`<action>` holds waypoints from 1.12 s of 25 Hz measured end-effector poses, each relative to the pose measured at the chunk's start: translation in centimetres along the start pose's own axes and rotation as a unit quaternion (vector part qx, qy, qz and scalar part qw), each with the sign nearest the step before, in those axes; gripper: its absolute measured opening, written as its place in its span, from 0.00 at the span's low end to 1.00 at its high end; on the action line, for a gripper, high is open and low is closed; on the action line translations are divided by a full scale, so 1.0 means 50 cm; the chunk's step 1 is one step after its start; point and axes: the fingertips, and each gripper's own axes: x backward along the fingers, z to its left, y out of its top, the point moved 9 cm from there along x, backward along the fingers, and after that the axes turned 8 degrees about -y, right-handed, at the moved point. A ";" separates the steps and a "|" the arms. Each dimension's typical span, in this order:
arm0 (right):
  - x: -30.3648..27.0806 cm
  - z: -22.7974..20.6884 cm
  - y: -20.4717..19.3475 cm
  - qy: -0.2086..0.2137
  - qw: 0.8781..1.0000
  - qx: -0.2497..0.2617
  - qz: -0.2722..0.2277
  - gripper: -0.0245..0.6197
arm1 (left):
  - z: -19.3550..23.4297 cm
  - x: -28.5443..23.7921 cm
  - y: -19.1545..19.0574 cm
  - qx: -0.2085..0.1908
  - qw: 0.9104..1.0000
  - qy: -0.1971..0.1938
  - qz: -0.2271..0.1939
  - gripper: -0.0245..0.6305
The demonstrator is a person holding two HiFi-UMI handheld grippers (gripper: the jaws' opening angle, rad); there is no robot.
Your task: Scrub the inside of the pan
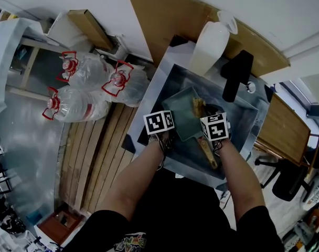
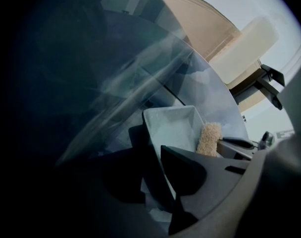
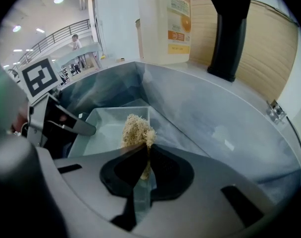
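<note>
Resting on the bottom of the metal sink [image 1: 242, 121], the rectangular grey-green pan [image 1: 179, 114] is seen turned a little askew to the sink's walls. Its near wall is clamped by the left gripper [image 2: 149, 150], whose jaws are closed on the rim, one jaw outside the pan and the other inside it. The right gripper [image 3: 144, 150] is held just beside the left one, toward the pan's right side. Its jaws are drawn almost together on the handle of a scrubbing brush [image 3: 135, 129]. The brush's pale fibrous head is placed inside the pan, close against the right-hand wall. Whether it is pressed to the bottom cannot be told. In the head view the wooden handle is seen running back past the right gripper toward the person.

A white plastic jug [image 1: 211, 46] with an orange label is stood on the sink's far rim, and a black upright fitting [image 1: 237, 73] is mounted just to its right. A wooden board [image 1: 165, 14] is propped against the wall behind the sink. On the floor to the left, large clear water bottles [image 1: 78, 70] with red handles are laid together, with wooden planks [image 1: 96, 156] beside them.
</note>
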 end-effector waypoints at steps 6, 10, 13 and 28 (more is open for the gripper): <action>0.031 -0.010 -0.051 0.011 1.000 -0.006 0.015 0.08 | 0.001 0.001 -0.002 0.003 1.000 0.000 -0.002 0.19; 0.048 -0.019 -0.078 0.019 1.000 -0.011 0.021 0.09 | 0.002 -0.001 -0.001 0.003 1.000 0.001 -0.002 0.19; 0.055 -0.026 -0.087 0.021 0.999 -0.024 0.020 0.09 | 0.001 -0.002 -0.002 0.004 1.000 0.001 0.000 0.19; 0.076 0.012 -0.057 0.038 0.975 0.214 -0.045 0.08 | 0.000 -0.003 -0.003 0.005 1.000 0.002 0.002 0.19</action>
